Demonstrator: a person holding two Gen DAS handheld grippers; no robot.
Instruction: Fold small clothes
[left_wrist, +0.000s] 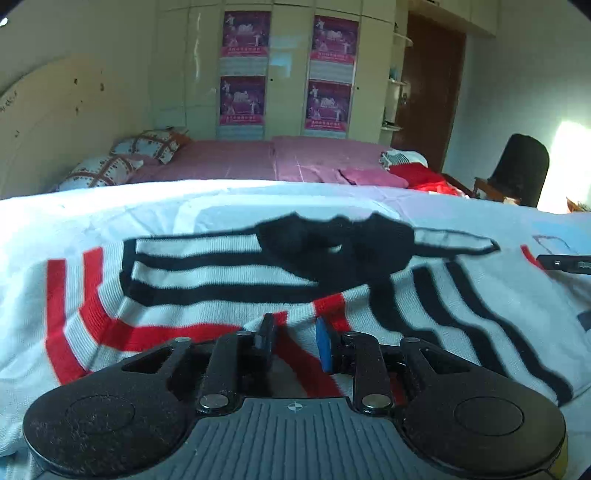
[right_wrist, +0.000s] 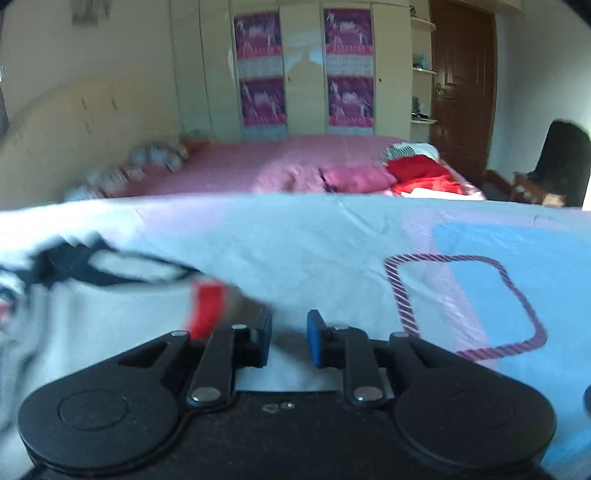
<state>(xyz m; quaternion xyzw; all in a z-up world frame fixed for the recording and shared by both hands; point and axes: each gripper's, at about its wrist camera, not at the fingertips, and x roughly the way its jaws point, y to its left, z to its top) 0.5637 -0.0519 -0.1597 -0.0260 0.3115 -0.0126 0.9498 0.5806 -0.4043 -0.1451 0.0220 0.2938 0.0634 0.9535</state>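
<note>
Now, with the white knitted garment with red and black stripes (left_wrist: 207, 295) spread flat on the pale printed bedsheet (right_wrist: 332, 236), hover low: left gripper (left_wrist: 295, 338) over the red stripes, jaws parted, empty; right gripper (right_wrist: 289, 341) just off the garment's red-trimmed edge, jaws likewise apart, empty. Pinch only the top layer at matching edges, lift evenly, fold without dragging.

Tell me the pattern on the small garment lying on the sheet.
White knit garment with black and red stripes and a black collar; clearest in the left wrist view.
</note>
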